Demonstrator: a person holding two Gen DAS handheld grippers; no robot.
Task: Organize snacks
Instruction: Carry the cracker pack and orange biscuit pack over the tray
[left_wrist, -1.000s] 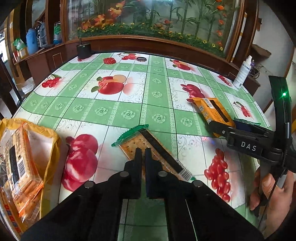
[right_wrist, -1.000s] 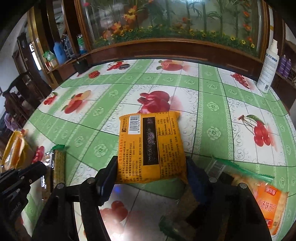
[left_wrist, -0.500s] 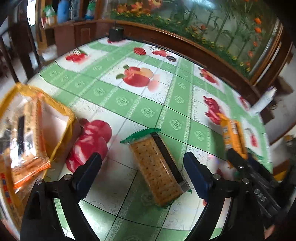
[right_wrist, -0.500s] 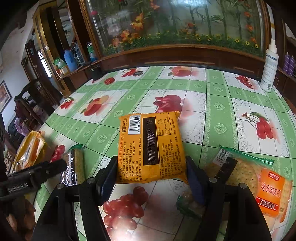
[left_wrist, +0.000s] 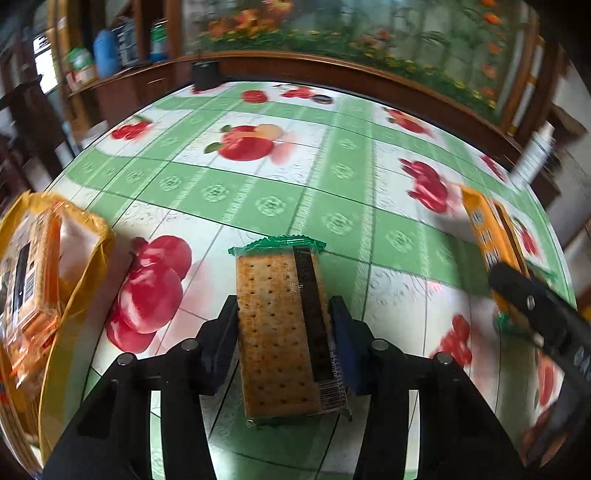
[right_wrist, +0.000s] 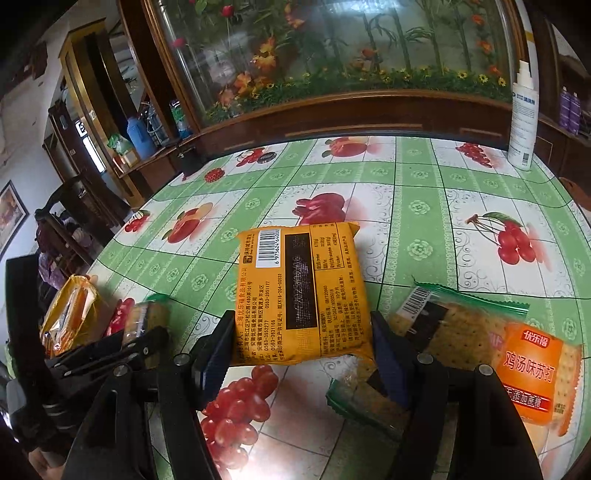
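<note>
Gripping an orange snack pack (right_wrist: 299, 291), barcode reading 6975624…, the right gripper (right_wrist: 301, 350) stays clamped; its left neighbour (left_wrist: 282, 332) has just closed onto a green-edged cracker pack (left_wrist: 282, 332).

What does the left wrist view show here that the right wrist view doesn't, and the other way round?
Only the left wrist view: the left claw, whose jaws have just been closing, clamped on the cracker pack, with the pack's biscuit face plain to see.
Only the right wrist view: the spray bottle standing sharp, and another cracker pack with an orange label.
Both: the yellow snack packet in the right claw, the yellow bag, the fruit-print tablecloth.
</note>
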